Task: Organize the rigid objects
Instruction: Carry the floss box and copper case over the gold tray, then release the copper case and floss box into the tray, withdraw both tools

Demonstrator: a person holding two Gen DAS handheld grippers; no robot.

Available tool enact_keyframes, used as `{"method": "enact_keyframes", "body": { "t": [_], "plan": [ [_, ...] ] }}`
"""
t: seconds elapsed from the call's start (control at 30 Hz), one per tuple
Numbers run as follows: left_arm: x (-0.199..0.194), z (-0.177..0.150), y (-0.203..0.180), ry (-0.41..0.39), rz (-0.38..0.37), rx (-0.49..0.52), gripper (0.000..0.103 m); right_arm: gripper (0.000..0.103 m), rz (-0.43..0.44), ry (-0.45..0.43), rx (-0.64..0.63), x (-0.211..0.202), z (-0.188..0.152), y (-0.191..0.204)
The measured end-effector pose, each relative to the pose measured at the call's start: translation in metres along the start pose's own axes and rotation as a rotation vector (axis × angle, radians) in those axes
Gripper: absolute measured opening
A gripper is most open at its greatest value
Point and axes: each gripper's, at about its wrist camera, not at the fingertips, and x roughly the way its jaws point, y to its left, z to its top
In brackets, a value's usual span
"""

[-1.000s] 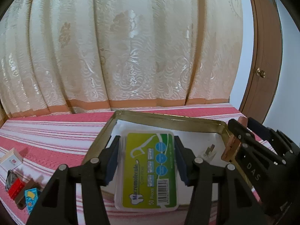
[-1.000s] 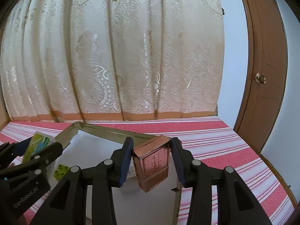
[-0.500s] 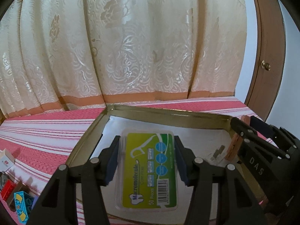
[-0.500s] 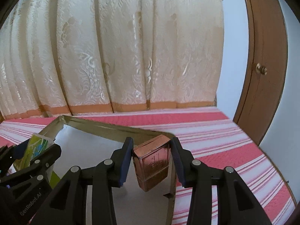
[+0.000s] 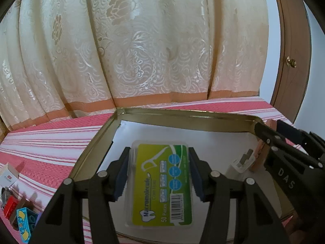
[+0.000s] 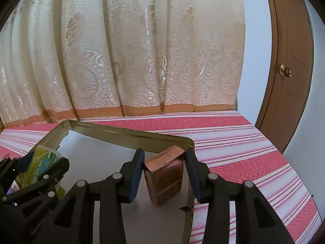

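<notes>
The left gripper (image 5: 159, 174) is clamped on a clear floss-pick box (image 5: 161, 185) with a green label, its blue pads pressed to the box's long sides, holding it tilted above the white floor of a gold tin (image 5: 182, 116). The right gripper (image 6: 163, 172) is closed on a copper case (image 6: 165, 175), which stands upright at the tin's (image 6: 121, 131) near right corner, just inside the rim; whether its base touches the floor cannot be told. Both jaws stand partly apart, each as wide as its load. A small white adapter (image 5: 241, 162) lies in the tin between the two grippers. The tin sits on a red-and-white striped cloth (image 6: 233, 142). Toy bricks (image 5: 18, 213) and a small white box (image 5: 9, 175) lie well apart on the cloth, left of the tin. A cream curtain (image 5: 142, 50) hangs behind, a wooden door (image 6: 290, 65) to the right.
</notes>
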Motion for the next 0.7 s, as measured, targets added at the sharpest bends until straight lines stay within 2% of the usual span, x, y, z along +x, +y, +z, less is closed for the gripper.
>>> {"method": "enact_keyframes", "body": {
  "t": [0.27,0.33,0.4,0.47,0.53,0.7],
  "plan": [
    [0.007,-0.004,0.005,0.022,0.044,0.008,0.057,0.046,0.029,-0.010,0.004,-0.004,-0.001,0.004],
    [0.004,-0.004,0.007,0.006,0.054,0.006,0.072,0.053,0.030,-0.022,0.007,-0.008,-0.002,0.004],
    [-0.001,-0.005,0.009,-0.014,0.072,0.000,0.103,0.084,0.037,-0.044,0.024,-0.012,-0.002,0.002],
    [-0.009,-0.006,0.010,-0.051,0.081,-0.003,0.103,0.090,0.041,-0.090,0.049,-0.020,-0.001,-0.001],
    [-0.013,-0.006,0.010,-0.064,0.073,0.007,0.103,0.091,0.040,-0.127,0.059,-0.026,0.000,-0.003],
    [-0.015,-0.007,0.010,-0.063,0.076,0.020,0.103,0.091,0.031,-0.121,0.070,-0.024,-0.001,-0.004]
  ]
}}
